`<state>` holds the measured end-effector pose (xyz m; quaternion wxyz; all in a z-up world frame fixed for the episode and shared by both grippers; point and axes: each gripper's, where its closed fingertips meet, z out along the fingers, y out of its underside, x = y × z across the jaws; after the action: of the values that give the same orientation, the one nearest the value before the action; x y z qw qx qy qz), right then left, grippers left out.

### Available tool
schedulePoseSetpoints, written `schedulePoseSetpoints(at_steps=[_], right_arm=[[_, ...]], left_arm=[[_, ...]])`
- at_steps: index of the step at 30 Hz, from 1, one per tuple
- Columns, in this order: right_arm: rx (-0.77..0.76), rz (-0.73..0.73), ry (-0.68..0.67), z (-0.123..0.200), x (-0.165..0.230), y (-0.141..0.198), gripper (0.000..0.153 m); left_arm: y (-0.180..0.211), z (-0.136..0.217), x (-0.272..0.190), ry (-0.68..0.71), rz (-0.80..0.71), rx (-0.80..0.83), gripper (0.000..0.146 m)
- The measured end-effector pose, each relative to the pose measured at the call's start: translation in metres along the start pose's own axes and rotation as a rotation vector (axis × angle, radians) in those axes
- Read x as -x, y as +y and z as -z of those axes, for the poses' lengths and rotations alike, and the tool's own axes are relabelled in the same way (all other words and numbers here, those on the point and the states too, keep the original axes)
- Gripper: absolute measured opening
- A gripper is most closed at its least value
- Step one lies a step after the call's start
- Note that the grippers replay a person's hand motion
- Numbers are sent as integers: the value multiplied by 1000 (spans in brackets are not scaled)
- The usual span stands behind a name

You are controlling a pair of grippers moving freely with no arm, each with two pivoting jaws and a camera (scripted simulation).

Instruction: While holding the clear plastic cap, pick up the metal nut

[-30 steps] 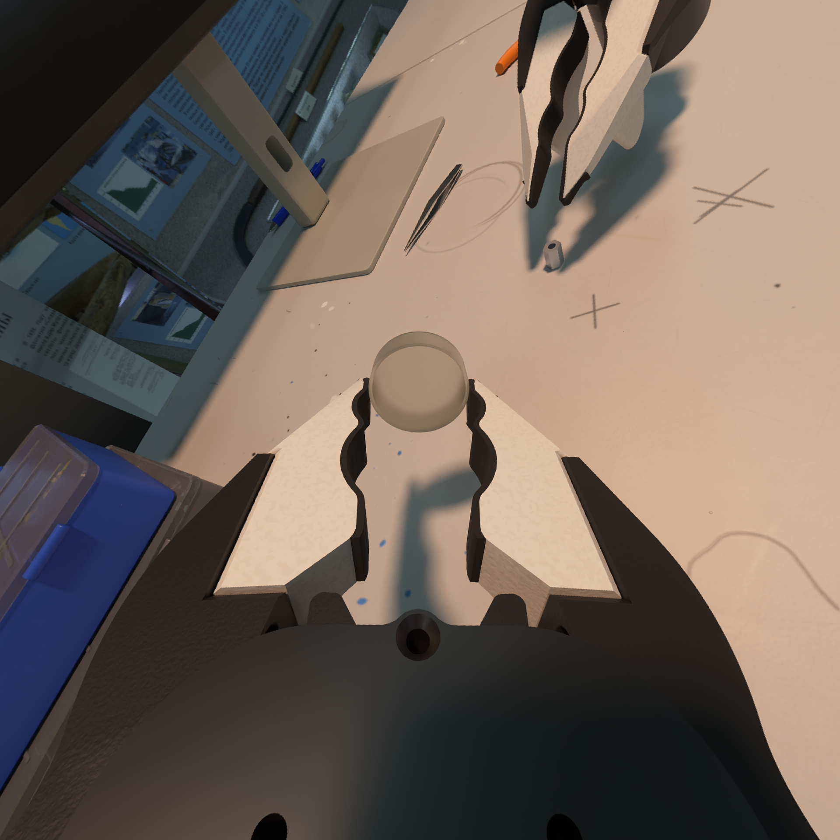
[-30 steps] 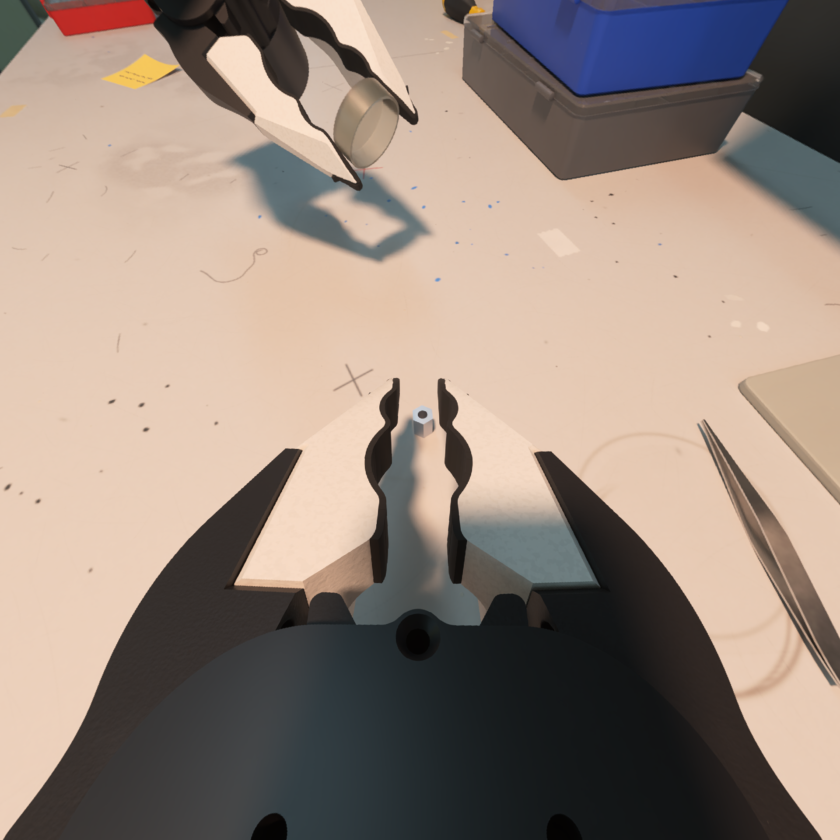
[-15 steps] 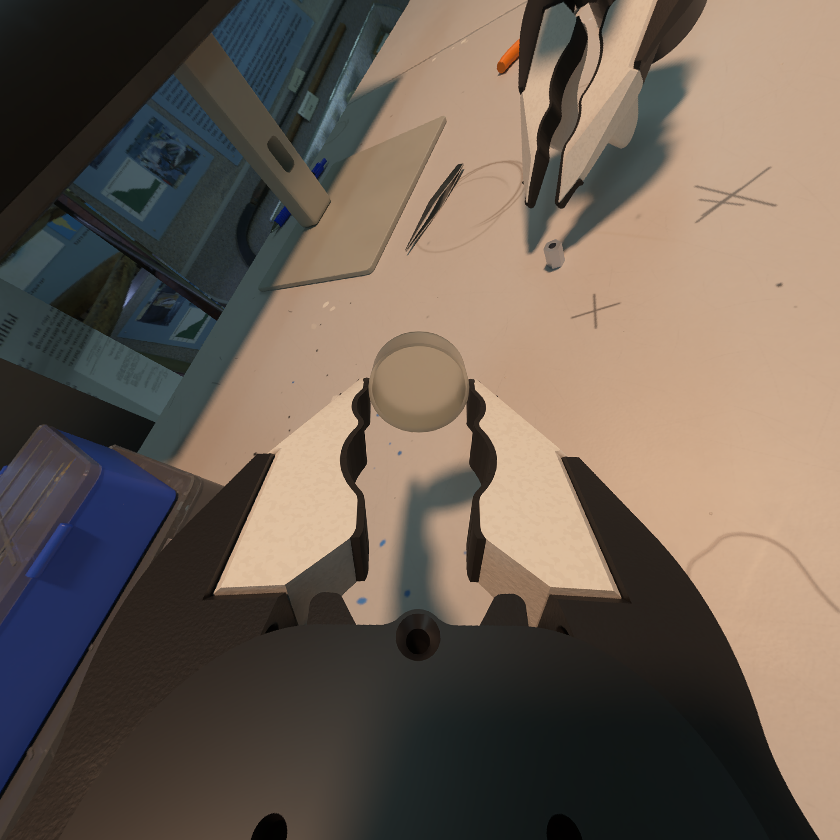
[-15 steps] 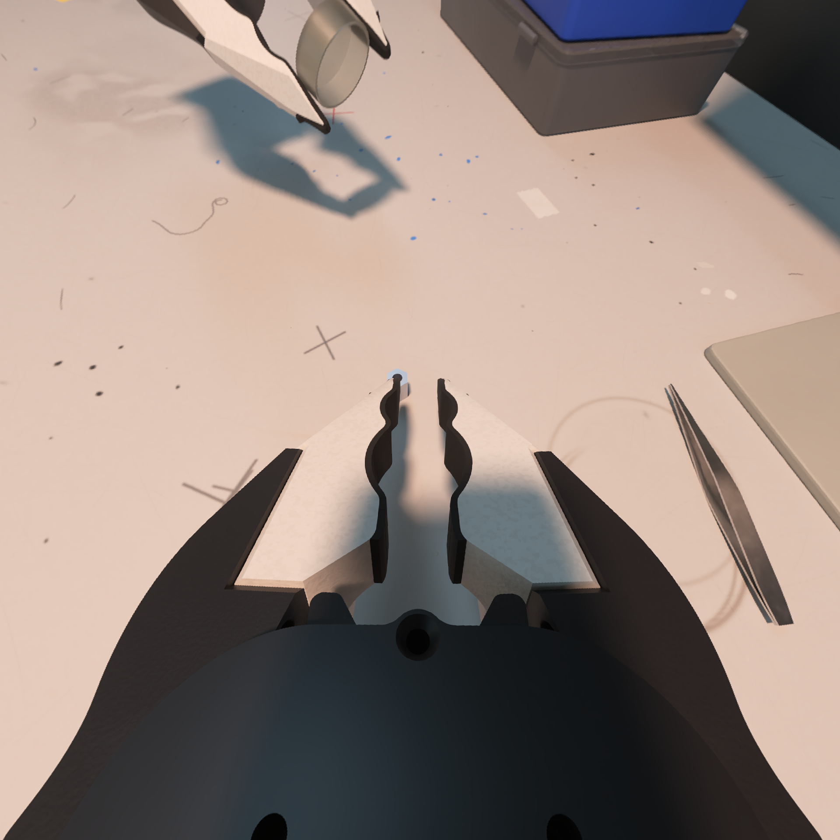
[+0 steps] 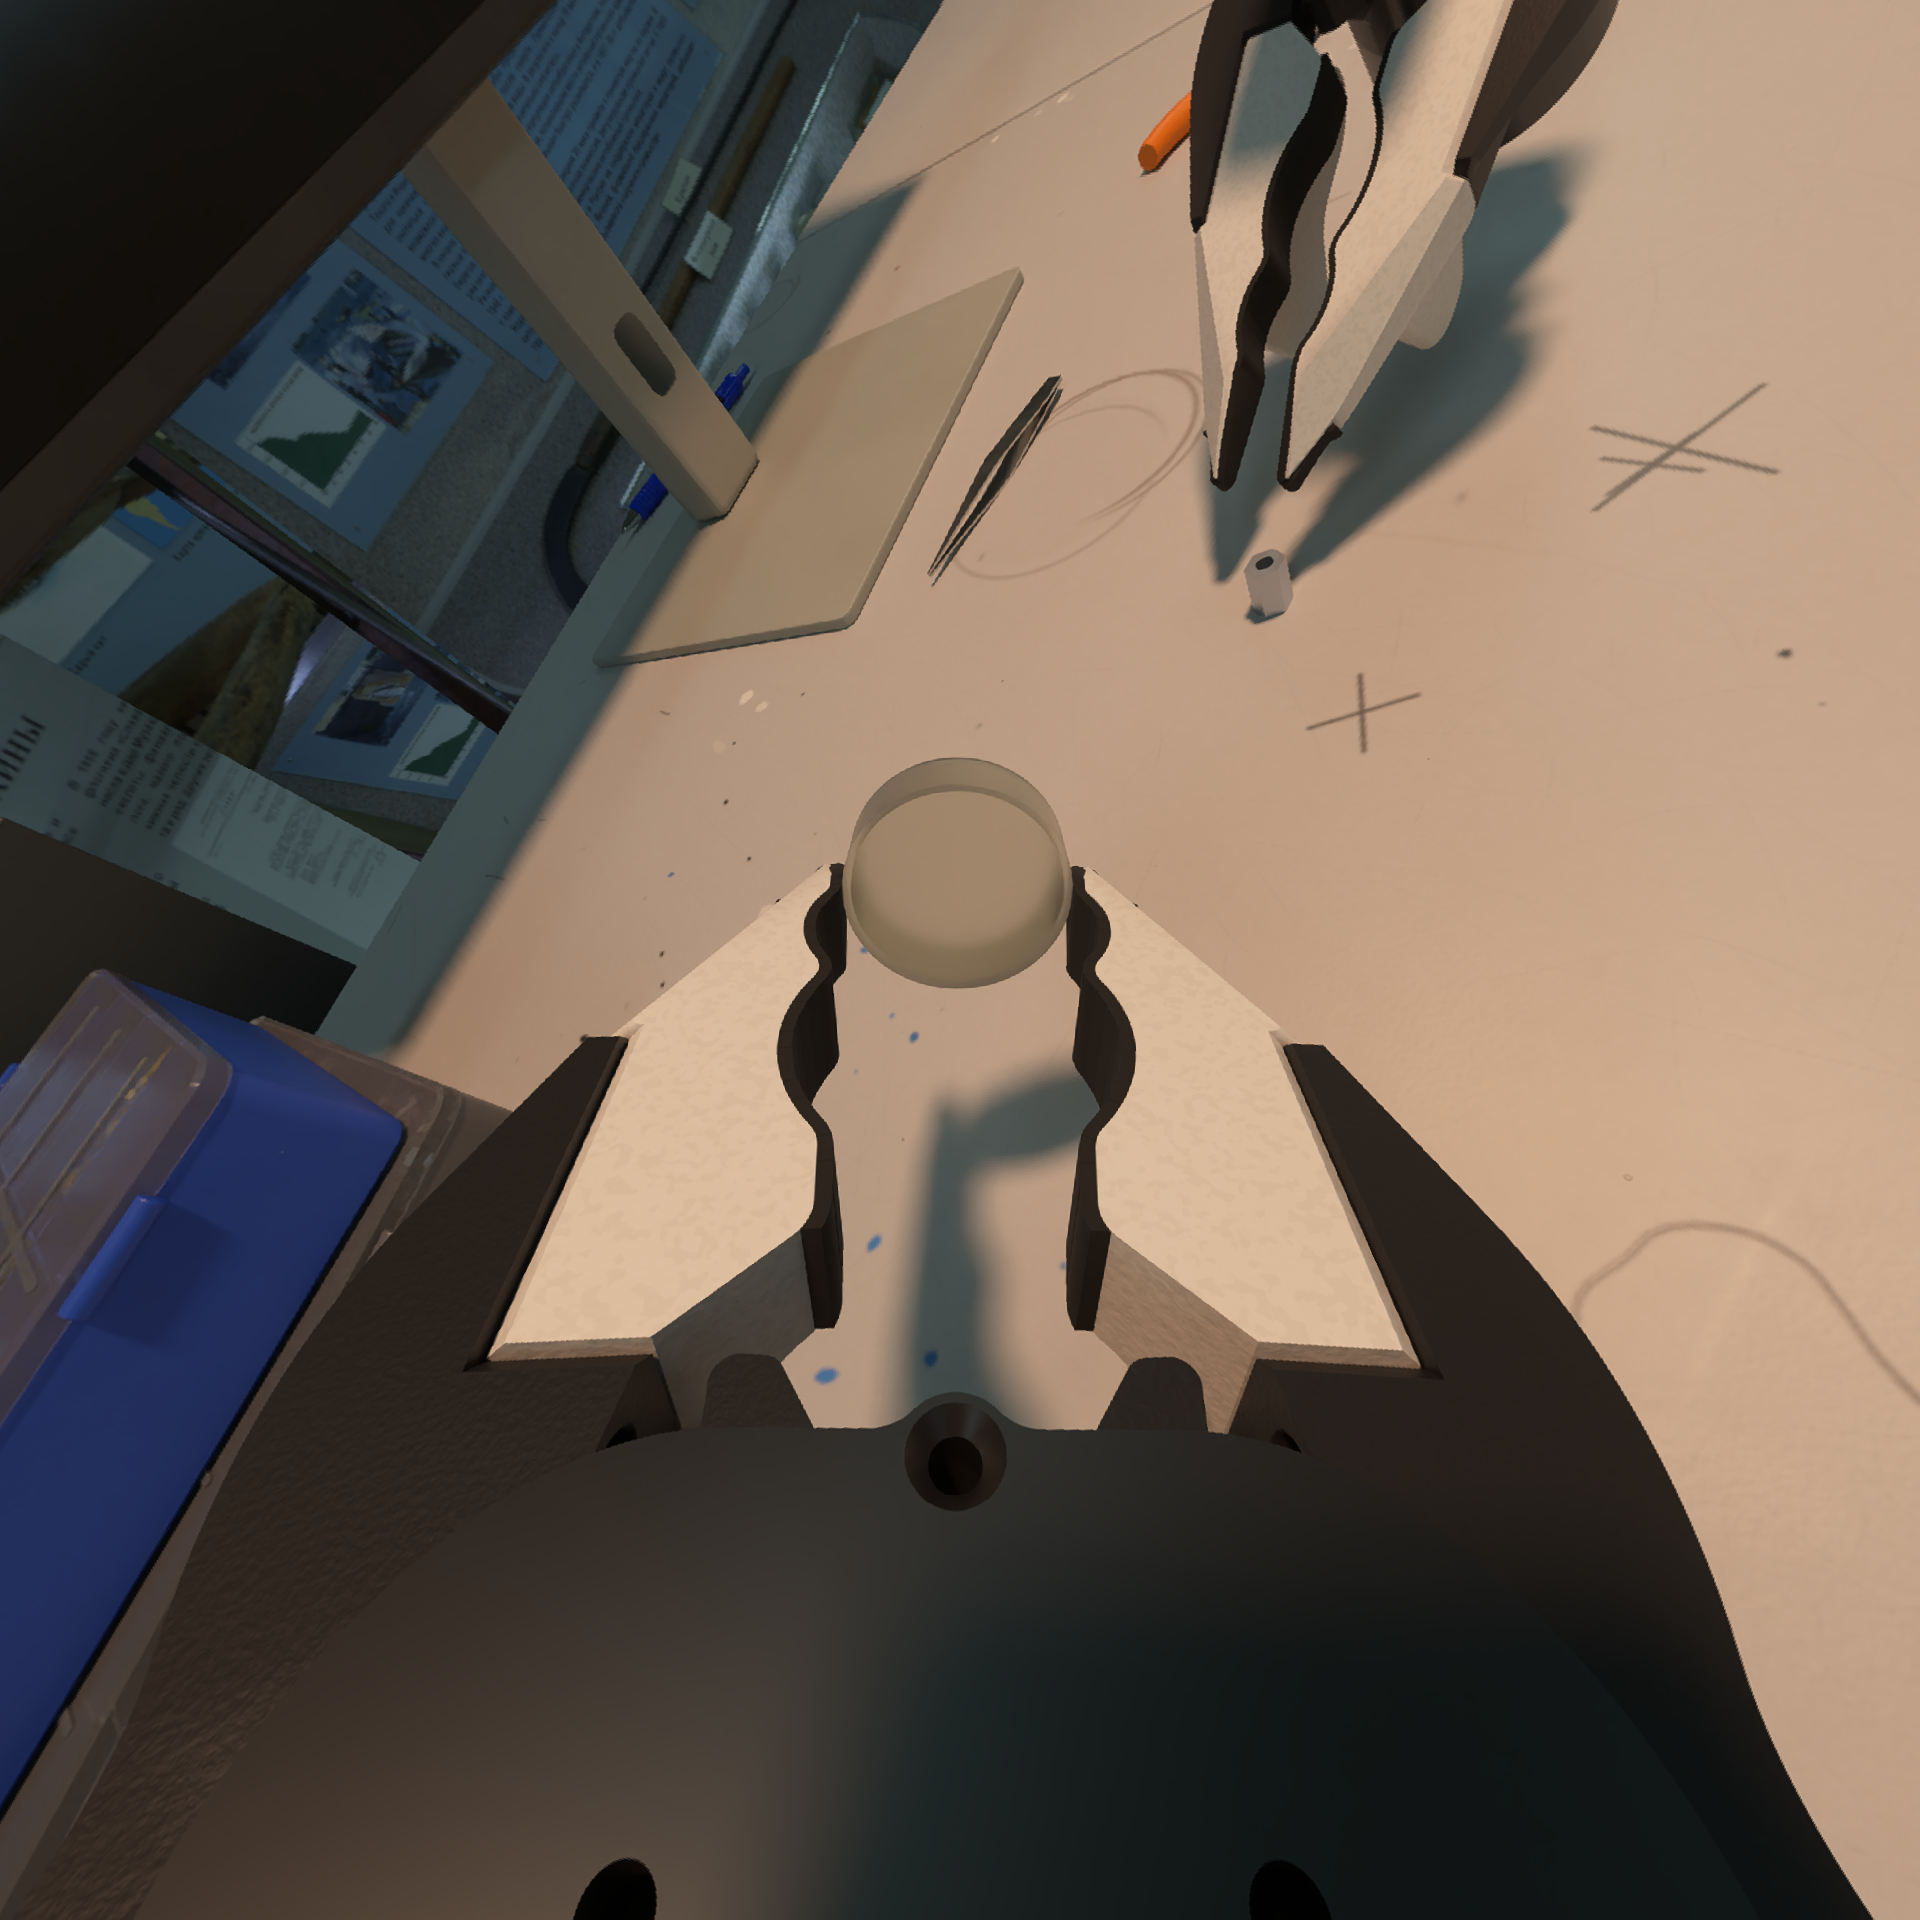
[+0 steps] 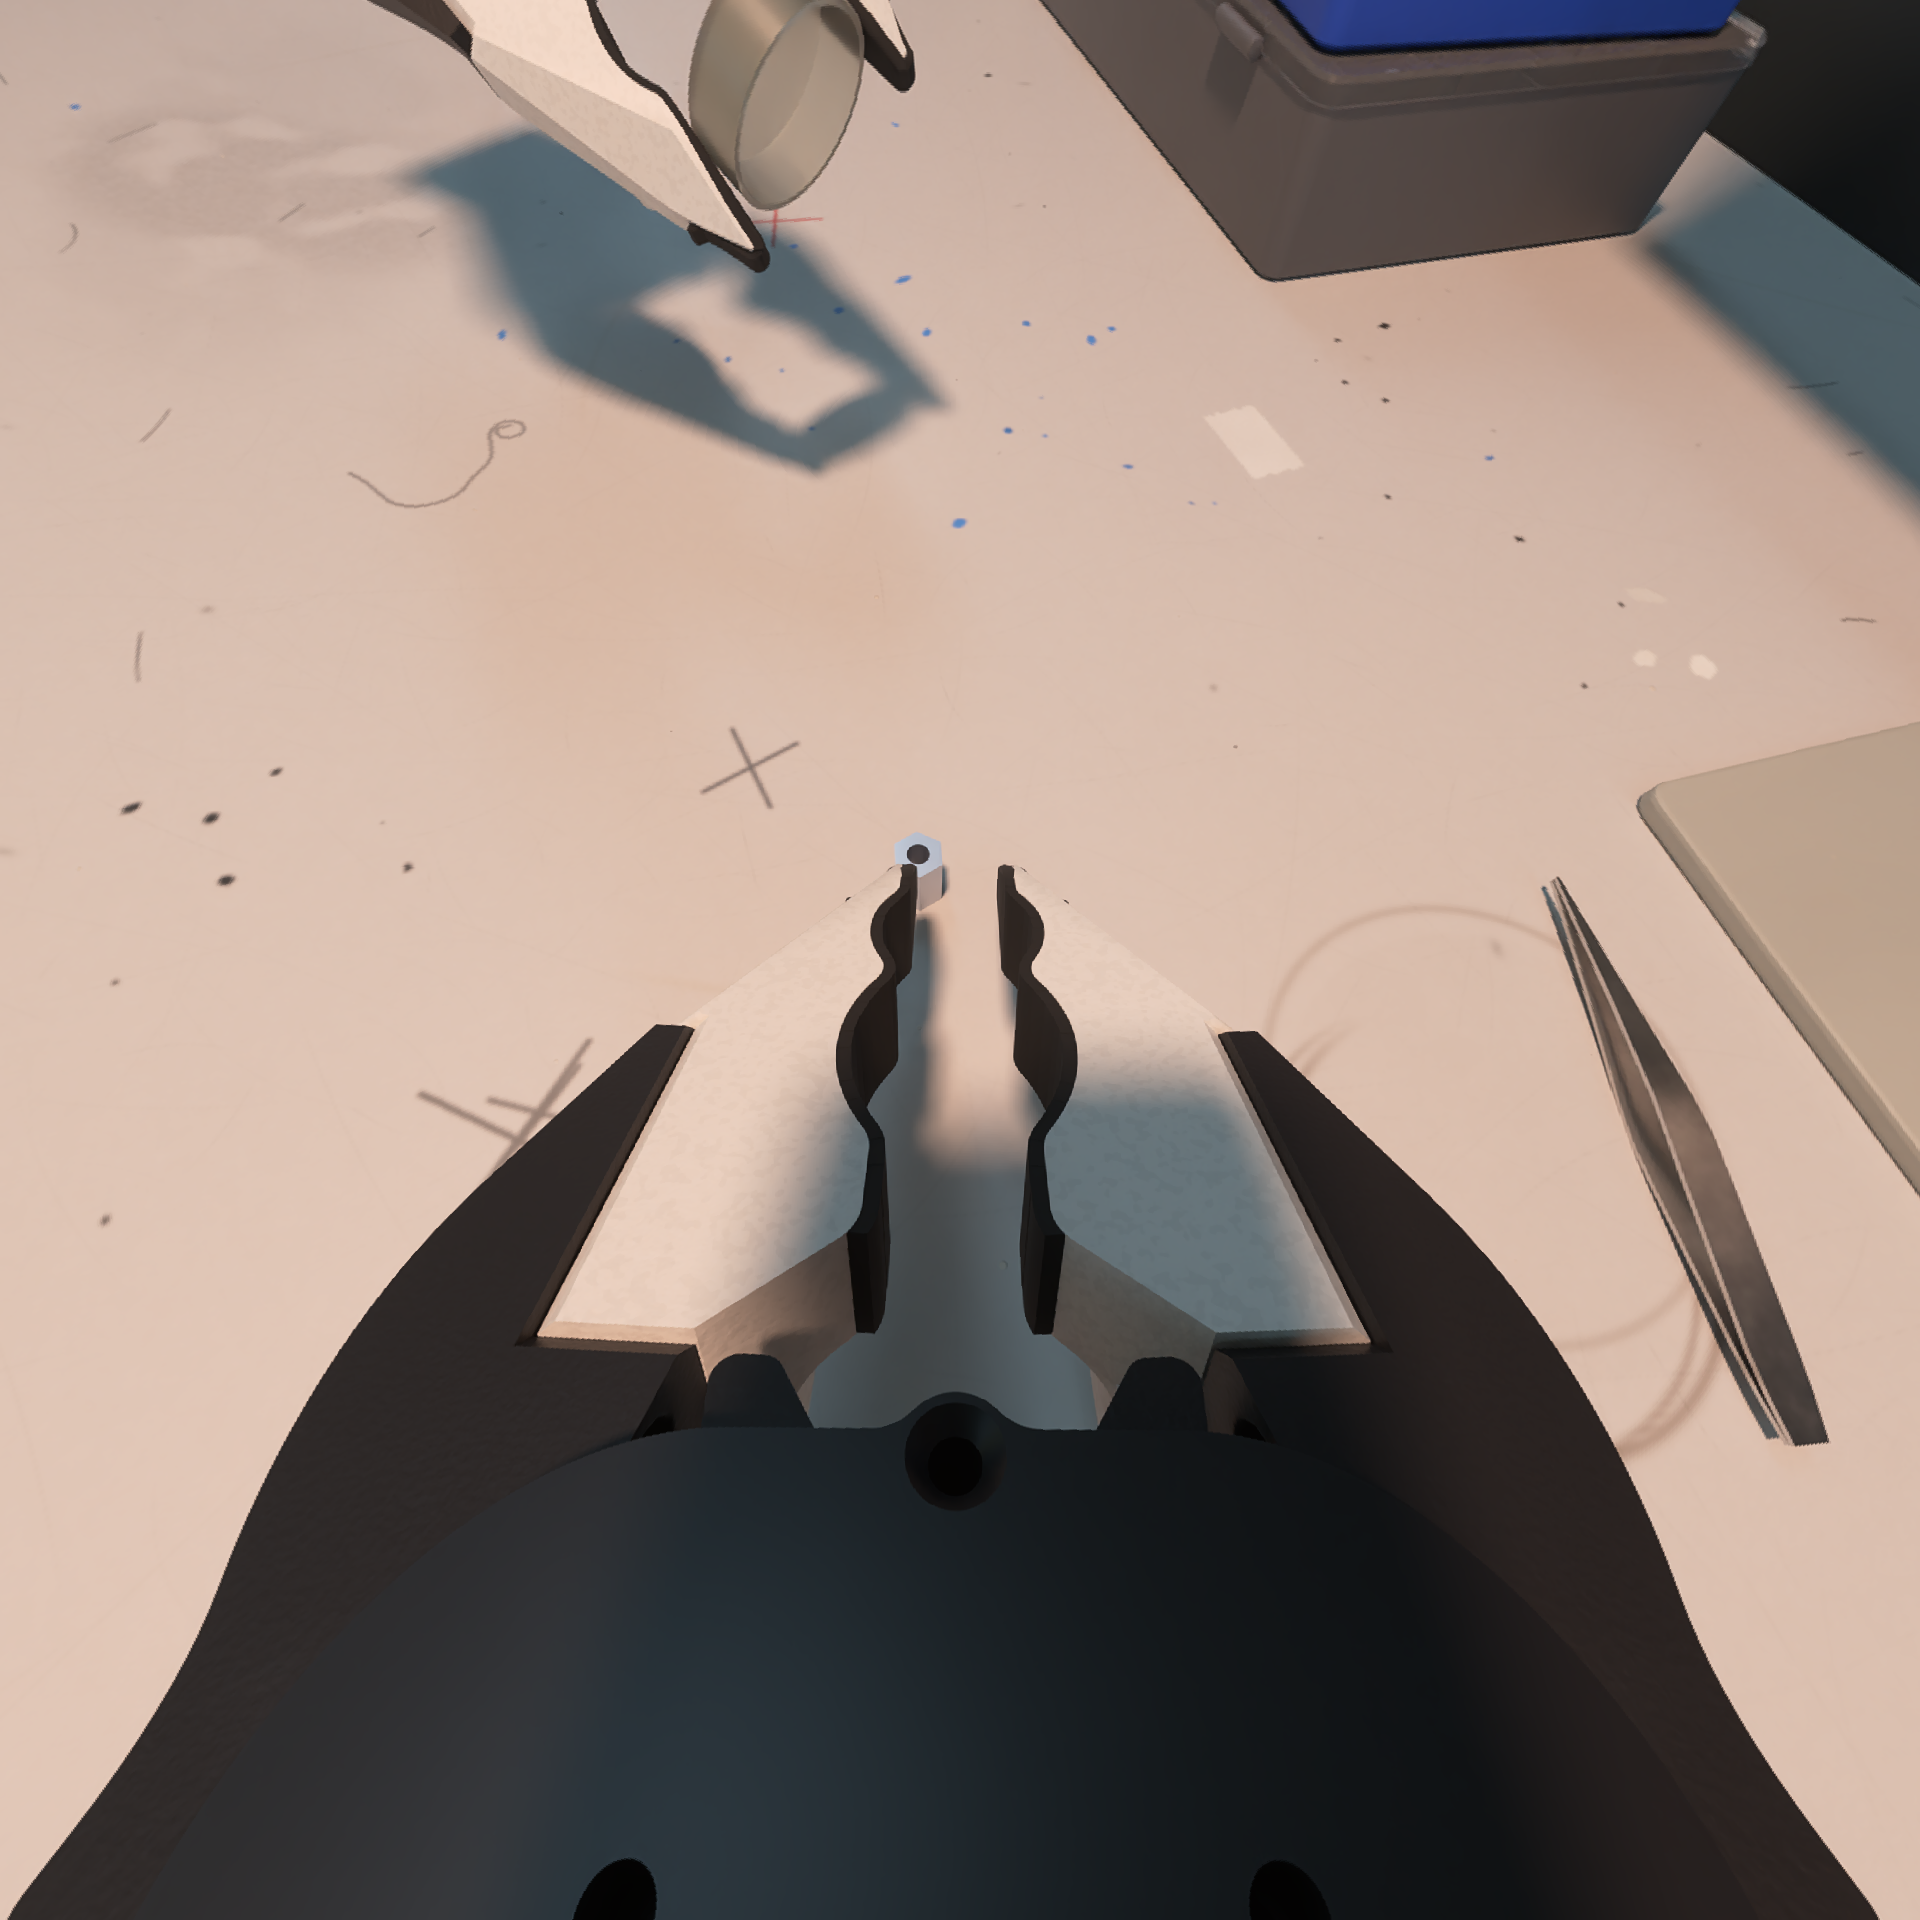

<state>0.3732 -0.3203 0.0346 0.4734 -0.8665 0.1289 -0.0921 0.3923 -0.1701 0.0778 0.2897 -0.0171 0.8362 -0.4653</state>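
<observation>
My left gripper [image 5: 954,883] is shut on the clear plastic cap [image 5: 954,883] and holds it above the table; both also show at the top of the right wrist view, the cap [image 6: 774,104] tilted on its side. The small metal nut [image 6: 920,857] stands on the table just past my right gripper's left fingertip [image 6: 907,883], which hides part of it. My right gripper [image 6: 956,875] is open with a narrow gap and holds nothing. In the left wrist view the right gripper [image 5: 1257,478] hovers a little above and behind the nut [image 5: 1270,584].
Steel tweezers [image 6: 1683,1164] and a thin wire loop lie right of my right gripper, next to a beige pad [image 6: 1818,904]. A grey case with a blue box [image 6: 1455,135] stands at the far right. An orange piece [image 5: 1164,135] lies beyond.
The nut was between my right gripper's fingertips, then slipped behind the left fingertip, and now peeks out past it. The right gripper has drawn back slightly. The left gripper holds the cap steady.
</observation>
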Motion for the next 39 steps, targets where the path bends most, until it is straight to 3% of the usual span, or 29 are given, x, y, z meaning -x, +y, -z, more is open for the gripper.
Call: schedulePoseSetpoints(at_steps=[14, 21, 39], right_arm=[[34, 32, 11, -3, 2, 4, 17], [50, 41, 11, -5, 3, 5, 36], [45, 35, -6, -4, 4, 5, 36]], left_arm=[[0, 0, 0, -3, 0, 0, 42], [0, 0, 0, -3, -1, -2, 42], [0, 0, 0, -7, -2, -3, 42]])
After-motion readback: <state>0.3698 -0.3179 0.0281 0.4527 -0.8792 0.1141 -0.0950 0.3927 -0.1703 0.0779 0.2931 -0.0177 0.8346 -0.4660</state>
